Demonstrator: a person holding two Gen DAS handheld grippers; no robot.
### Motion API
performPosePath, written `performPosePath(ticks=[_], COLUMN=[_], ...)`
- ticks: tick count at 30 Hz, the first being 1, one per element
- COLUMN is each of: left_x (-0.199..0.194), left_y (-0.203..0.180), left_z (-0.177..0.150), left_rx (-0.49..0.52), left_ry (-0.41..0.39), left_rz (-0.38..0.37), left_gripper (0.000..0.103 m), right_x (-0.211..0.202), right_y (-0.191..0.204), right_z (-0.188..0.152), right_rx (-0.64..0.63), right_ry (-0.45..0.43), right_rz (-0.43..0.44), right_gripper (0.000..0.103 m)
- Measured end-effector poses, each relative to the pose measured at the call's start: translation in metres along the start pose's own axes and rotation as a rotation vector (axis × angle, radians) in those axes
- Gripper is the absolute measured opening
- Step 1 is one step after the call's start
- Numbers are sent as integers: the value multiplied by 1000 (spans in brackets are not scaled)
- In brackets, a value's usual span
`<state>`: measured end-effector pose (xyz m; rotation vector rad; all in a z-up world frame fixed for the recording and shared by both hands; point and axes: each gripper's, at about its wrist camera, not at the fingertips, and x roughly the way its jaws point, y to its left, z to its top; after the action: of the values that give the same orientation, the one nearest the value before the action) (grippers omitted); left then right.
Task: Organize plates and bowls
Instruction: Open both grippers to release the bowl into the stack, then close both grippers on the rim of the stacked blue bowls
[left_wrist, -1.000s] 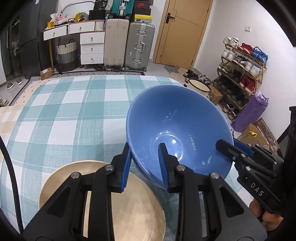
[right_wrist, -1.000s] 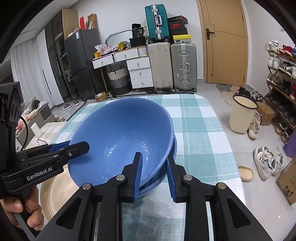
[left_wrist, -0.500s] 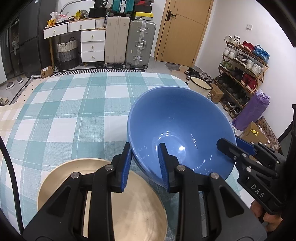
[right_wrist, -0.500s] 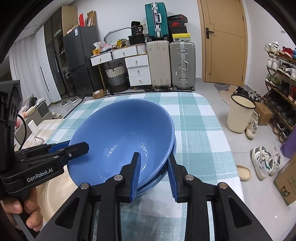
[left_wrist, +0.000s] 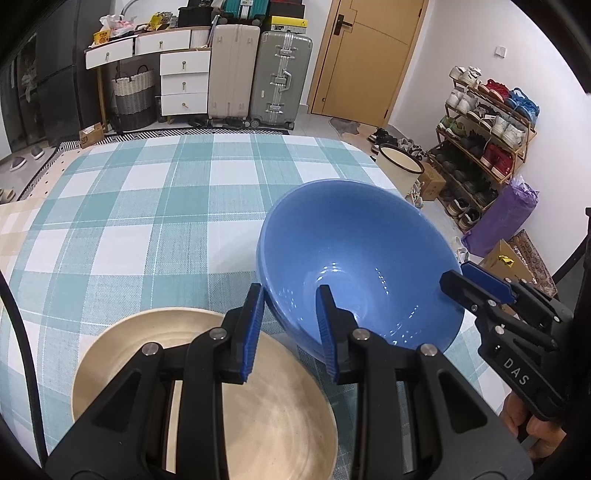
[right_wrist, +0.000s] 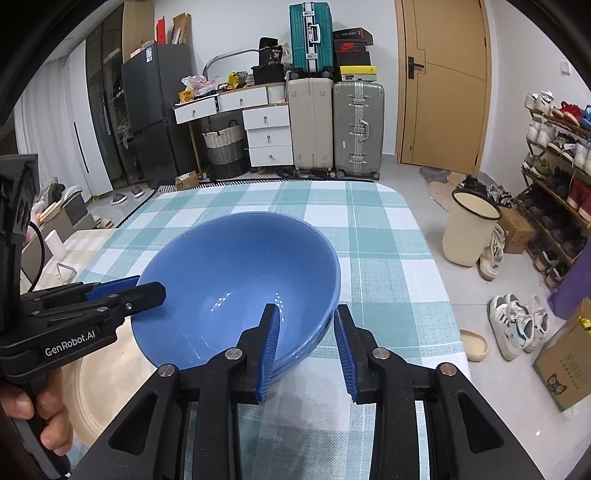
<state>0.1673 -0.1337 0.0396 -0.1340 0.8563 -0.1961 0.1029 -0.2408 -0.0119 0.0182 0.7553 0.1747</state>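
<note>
A blue bowl sits tilted inside a second blue bowl, of which only the rim shows below it. My left gripper is shut on the upper bowl's near rim, one pad inside and one outside; the right wrist view shows this left gripper at the bowl's left edge. My right gripper straddles the rims on the opposite side. Its jaws have come apart, and a gap shows at the outer pad. A beige plate lies just left of the bowls.
The checked teal tablecloth stretches away beyond the bowls. The table's right edge drops to the floor, with a cream bin and shoes there. Suitcases and drawers stand at the far wall.
The right gripper's pads have spread off the bowl rims. The upper bowl has sunk lower into the bowl under it. The left gripper keeps its grip.
</note>
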Motion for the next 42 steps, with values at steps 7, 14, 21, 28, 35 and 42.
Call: performPosePath(ticks=[7, 14, 21, 28, 35, 42], left_x=[2, -2, 3, 11, 24, 42], left_y=[0, 2, 7, 11, 23, 34], left_z=[2, 4, 8, 8, 9, 8], left_rx=[5, -4, -29, -66, -151, -225], left_ry=[9, 13, 48, 68, 94, 112], left_rz=[-8, -23, -19, -56, -118, -172], left_gripper=[26, 61, 88, 102, 102, 102], right_x=[-2, -7, -9, -3, 8, 18], right_y=[-5, -13, -23, -32, -44, -49], right_z=[0, 2, 4, 3, -2, -8], right_rx=[17, 74, 155, 203, 271, 313], right_ry=[3, -7, -11, -21, -15, -7], right_rz=[11, 60, 143, 157, 196, 209], right_gripper=[33, 54, 95, 98, 98, 98])
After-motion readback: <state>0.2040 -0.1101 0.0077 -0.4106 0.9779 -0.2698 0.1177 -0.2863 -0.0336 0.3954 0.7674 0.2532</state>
